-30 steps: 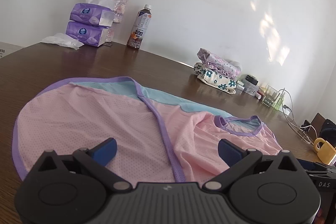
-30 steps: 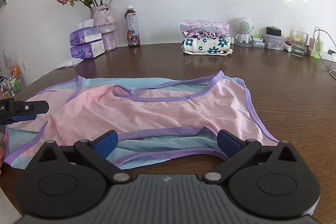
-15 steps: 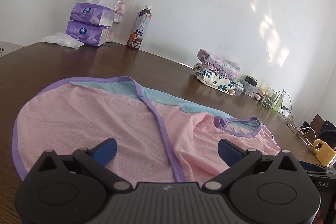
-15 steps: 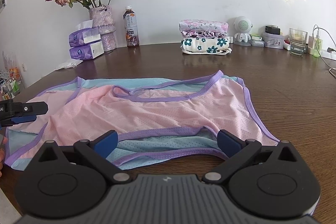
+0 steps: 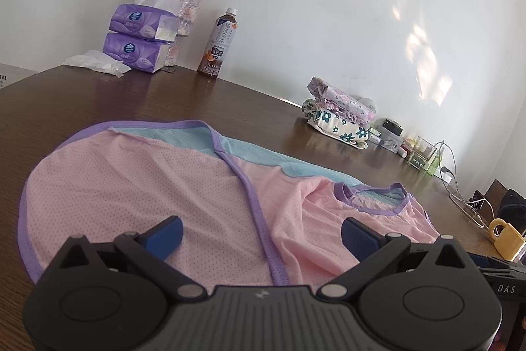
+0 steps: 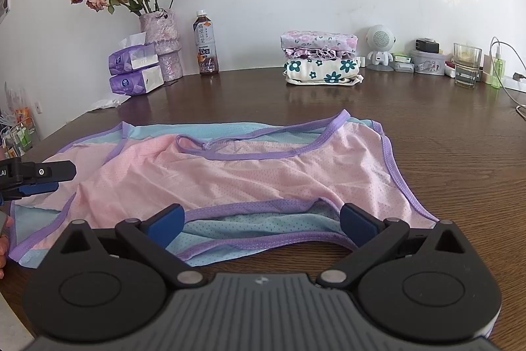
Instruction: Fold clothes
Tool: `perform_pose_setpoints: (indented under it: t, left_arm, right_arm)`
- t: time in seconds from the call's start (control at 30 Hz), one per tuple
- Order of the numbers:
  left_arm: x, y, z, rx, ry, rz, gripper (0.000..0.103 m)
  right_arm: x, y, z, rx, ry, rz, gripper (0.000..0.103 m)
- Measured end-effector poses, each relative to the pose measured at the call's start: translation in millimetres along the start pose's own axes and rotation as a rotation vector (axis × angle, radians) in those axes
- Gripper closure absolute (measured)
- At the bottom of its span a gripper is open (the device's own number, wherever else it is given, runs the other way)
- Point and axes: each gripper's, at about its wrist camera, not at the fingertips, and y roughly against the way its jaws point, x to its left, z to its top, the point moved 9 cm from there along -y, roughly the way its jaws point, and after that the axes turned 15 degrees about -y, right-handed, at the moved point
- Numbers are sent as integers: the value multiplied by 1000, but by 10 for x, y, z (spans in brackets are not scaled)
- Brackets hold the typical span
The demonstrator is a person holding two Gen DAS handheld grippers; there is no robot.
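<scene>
With both the left gripper (image 5: pixel 261 234) and right gripper (image 6: pixel 261 224) spread wide and empty, pinching only the top layer of the thin pink garment (image 6: pixel 230 173) low in frame could drag it askew across the counter (image 6: pixel 443 137).

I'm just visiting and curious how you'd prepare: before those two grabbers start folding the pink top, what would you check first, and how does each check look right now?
1. Left gripper open: ok, jaws spread wide.
2. Right gripper open: ok, jaws spread wide.
3. Pink top spread on the table: ok overall, but wrinkled in the middle.
4. Nothing lying on the top: ok.
5. Bottle and stack of folded clothes clear of the top: ok, both stand back near the wall.
6. Either gripper already touching cloth: cannot tell.
</scene>
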Motion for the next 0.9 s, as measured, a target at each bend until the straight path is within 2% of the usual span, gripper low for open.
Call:
perform_pose_setpoints:
  t: [0.9]
  left_arm:
    - [-14, -7, 2, 6, -11, 9, 0]
  right_arm:
    - [-15, 9, 9, -6, -19, 7, 0]
